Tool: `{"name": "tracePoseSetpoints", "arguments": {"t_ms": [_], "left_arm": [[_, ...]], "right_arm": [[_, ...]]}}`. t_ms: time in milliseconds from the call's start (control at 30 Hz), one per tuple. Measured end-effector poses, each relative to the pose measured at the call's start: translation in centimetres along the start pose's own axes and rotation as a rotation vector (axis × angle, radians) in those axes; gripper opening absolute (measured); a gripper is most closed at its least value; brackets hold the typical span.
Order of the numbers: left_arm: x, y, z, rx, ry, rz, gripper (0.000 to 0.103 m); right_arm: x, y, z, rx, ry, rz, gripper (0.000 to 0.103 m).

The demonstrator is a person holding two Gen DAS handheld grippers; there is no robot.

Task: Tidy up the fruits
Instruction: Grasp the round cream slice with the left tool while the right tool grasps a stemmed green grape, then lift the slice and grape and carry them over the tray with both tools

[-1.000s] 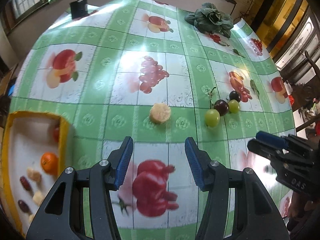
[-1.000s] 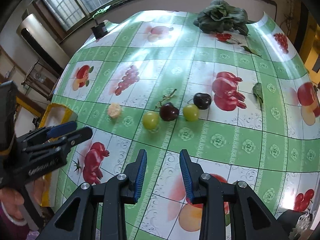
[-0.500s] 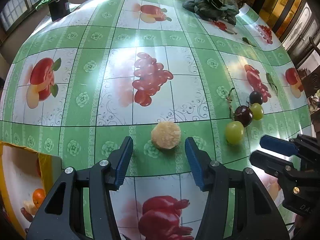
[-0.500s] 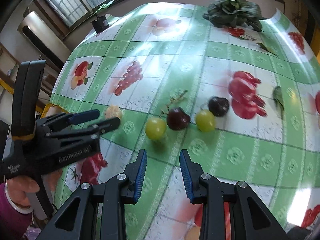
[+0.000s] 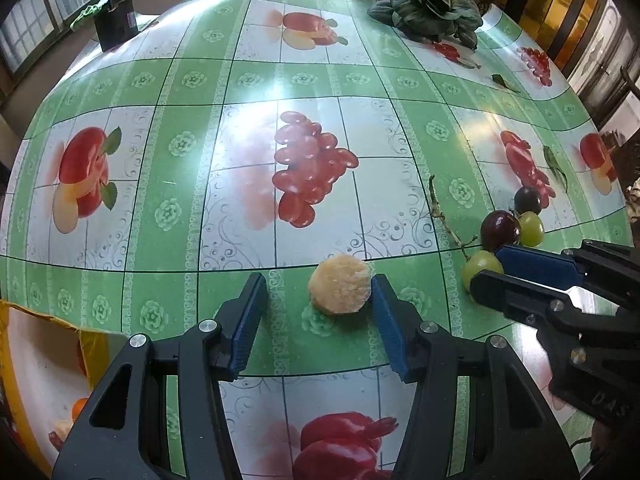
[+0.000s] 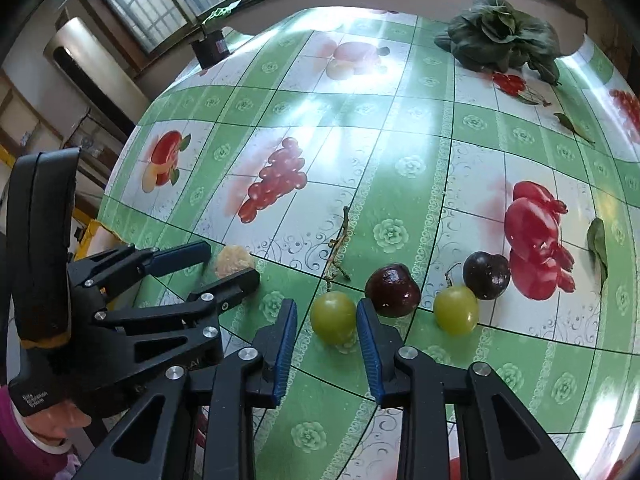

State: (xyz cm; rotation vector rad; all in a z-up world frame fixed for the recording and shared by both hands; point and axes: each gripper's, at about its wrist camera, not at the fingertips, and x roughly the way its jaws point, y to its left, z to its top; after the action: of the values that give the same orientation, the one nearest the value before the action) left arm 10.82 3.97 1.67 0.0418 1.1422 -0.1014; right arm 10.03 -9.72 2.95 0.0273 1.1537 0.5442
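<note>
Both grippers have come down and forward onto fruit since a second ago, when each hung short of its target with bare cloth between its fingers. Now the left gripper (image 5: 316, 312) straddles the pale peeled fruit (image 5: 339, 289): the fruit sits between the fingers, touching or nearly touching the one on the right of that view, with a clear gap to the other. Its jaws are closing but do not pinch yet.

The right gripper (image 6: 326, 322) has the near green grape (image 6: 333, 322) between its fingers, and its jaws are closing hard (they were plainly wider a moment back). Slim gaps seem to remain on both sides, so I read the grape as bracketed, not yet squeezed. Just beyond the gripper's right finger lies a dark cherry (image 6: 393, 290), with a second green grape (image 6: 456, 309) and a darker cherry (image 6: 486, 275) further right. A bare stem (image 6: 338, 246) lies ahead of the gripper.

The yellow tray (image 5: 86, 342), already holding some fruit, is just left of and behind the left gripper, on the bench (image 5: 248, 80).

For the task this means two pickups are about to complete at once; three fruits would stay on the bench afterwards. The cherry crowding the right finger may get nudged.
</note>
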Motion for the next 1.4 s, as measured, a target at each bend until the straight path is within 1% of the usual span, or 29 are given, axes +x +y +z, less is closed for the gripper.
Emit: {"name": "tracePoseSetpoints", "arguments": {"t_ms": [33, 67, 100, 200, 267, 467, 600, 633, 667, 700, 867, 967, 1233, 1400], "left_arm": [[-0.1, 0.0, 0.0, 0.003, -0.006, -0.003, 0.047], [-0.1, -0.1, 0.0, 0.006, -0.011, -0.004, 0.036], [-0.2, -0.2, 0.0, 0.007, -0.012, -0.006, 0.032], [-0.2, -0.2, 0.0, 0.005, -0.008, -0.005, 0.032], [-0.2, -0.3, -0.1, 0.003, -0.004, -0.005, 0.032], [-0.4, -0.1, -0.7, 0.008, -0.005, -0.012, 0.033], [-0.3, -0.1, -0.5, 0.003, -0.012, -0.006, 0.035], [-0.3, -0.1, -0.4, 0.006, -0.017, -0.005, 0.035], [-0.3, -0.1, -0.4, 0.007, -0.021, -0.005, 0.034], [-0.3, -0.1, -0.4, 0.007, -0.021, -0.009, 0.03], [-0.6, 0.0, -0.8, 0.003, -0.011, -0.007, 0.03], [-1.8, -0.2, -1.2, 0.003, -0.022, -0.007, 0.03], [-6.5, -2.2, -2.2, 0.008, -0.083, -0.02, 0.03], [-8.8, -3.7, -3.1, 0.011, -0.088, -0.044, 0.03]], "right_arm": [[0.0, -0.1, 0.0, -0.001, 0.002, -0.001, 0.023], [0.0, -0.3, 0.0, -0.002, 0.007, 0.002, 0.023], [0.0, -0.4, 0.0, 0.0, 0.01, 0.007, 0.023], [0.0, -0.2, -0.1, -0.01, 0.011, -0.007, 0.023], [-0.1, -0.1, -0.2, -0.01, 0.013, -0.021, 0.027], [0.2, 0.6, -0.6, -0.045, 0.027, -0.045, 0.03], [0.5, 1.0, -0.3, -0.079, 0.019, -0.066, 0.029], [0.5, 1.1, -0.3, -0.088, 0.021, -0.074, 0.024], [0.5, 1.2, -0.3, -0.098, 0.022, -0.088, 0.024], [0.6, 1.1, -0.3, -0.098, 0.028, -0.083, 0.024], [-0.7, 0.5, -0.8, -0.05, 0.013, -0.037, 0.024], [-1.9, 0.6, -1.0, -0.045, -0.009, -0.028, 0.024], [-5.8, 0.5, -2.3, -0.003, -0.058, -0.035, 0.024], [-8.5, 1.0, -3.4, 0.011, -0.092, -0.05, 0.024]]}}
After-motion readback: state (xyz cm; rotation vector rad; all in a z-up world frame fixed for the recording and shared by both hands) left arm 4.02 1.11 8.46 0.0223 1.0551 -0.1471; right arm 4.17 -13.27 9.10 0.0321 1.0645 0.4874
